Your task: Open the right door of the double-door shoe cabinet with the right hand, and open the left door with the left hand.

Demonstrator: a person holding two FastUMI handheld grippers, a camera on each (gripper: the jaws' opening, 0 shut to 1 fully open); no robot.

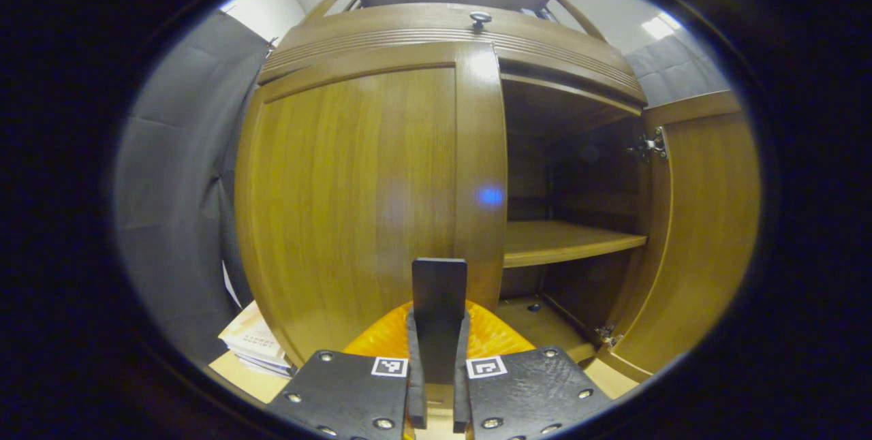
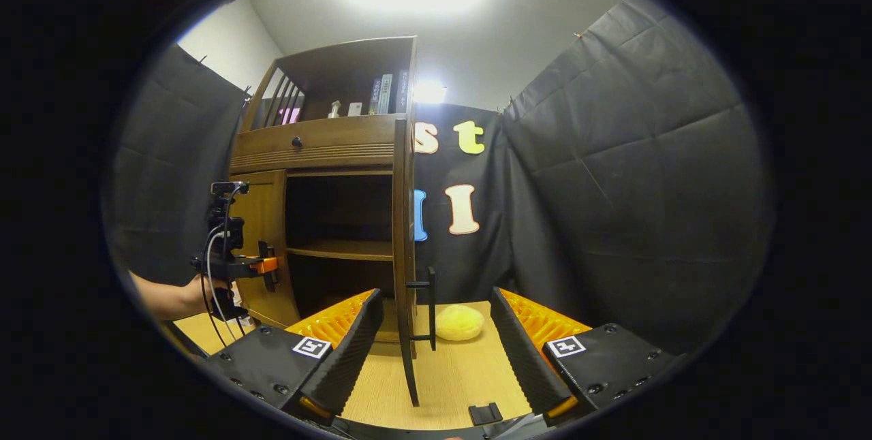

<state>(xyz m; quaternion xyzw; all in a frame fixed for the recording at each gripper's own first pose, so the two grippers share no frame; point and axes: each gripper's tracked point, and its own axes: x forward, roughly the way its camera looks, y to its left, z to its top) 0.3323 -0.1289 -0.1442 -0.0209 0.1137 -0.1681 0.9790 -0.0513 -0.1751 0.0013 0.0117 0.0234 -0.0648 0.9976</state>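
Clamped between my left gripper (image 1: pixel 439 358) fingers is the dark upright handle (image 1: pixel 439 290) of the left door (image 1: pixel 354 201); both fingers press against it from either side, leaving no gap beyond the bar itself. That door lies flush with the front of the shoe cabinet (image 1: pixel 449 35), not yet swung out. Past its inner edge I see the open right half of the cabinet: a wooden shelf (image 1: pixel 565 239) across the middle, dark space above and below, and the right door (image 1: pixel 708 222) swung wide on its hinges (image 1: pixel 650 147).

From my right gripper (image 2: pixel 432 351), the fingers stand wide apart and hold nothing. Between them, farther off, the right door (image 2: pixel 403 236) stands edge-on to me, fully open, its long dark handle (image 2: pixel 429 307) sticking out toward my side. I am near that handle but not touching it. A yellow soft object (image 2: pixel 460 322) lies on the table (image 2: pixel 443 379) just beyond the door's edge. To the left I see my other hand (image 2: pixel 211 290) holding the left gripper (image 2: pixel 269 266) against the left door (image 2: pixel 262 242). Above the doors is a drawer with a small knob (image 2: pixel 297 142), and books (image 2: pixel 385 94) stand on the top shelf.
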